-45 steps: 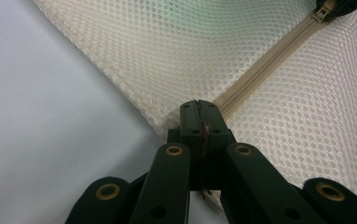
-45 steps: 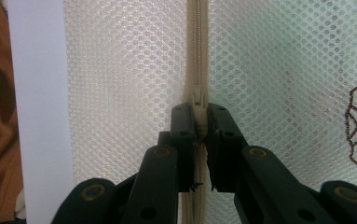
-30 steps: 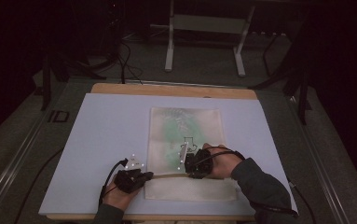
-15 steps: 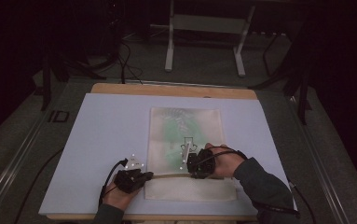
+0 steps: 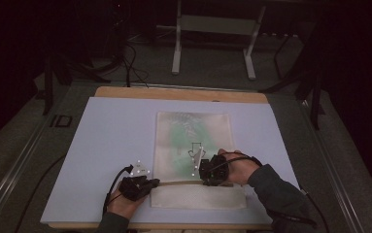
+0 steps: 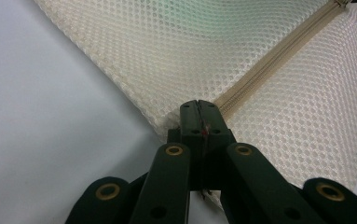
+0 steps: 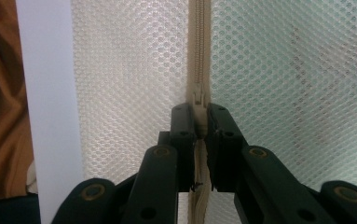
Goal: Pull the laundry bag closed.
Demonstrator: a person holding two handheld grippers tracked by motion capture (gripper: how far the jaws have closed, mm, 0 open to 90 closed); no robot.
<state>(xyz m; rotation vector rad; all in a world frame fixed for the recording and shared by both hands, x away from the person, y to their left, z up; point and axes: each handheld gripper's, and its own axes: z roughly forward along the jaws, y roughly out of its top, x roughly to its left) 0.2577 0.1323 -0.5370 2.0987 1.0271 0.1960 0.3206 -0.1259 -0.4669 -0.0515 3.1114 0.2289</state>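
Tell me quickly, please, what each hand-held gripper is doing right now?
Left hand-held gripper: closed on the corner of the mesh bag, at the zipper's end.
Right hand-held gripper: closed on the zipper pull.

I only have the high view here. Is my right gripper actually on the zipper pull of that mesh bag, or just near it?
Observer: The right gripper has its jaws shut on the zipper pull.
Operator: And the left one?
Observer: The left gripper is clamped on the mesh bag at the zipper's end, by the bag's corner.
Operator: Is the zipper closed ahead of the pull?
Observer: Yes, the zipper runs closed beyond it.
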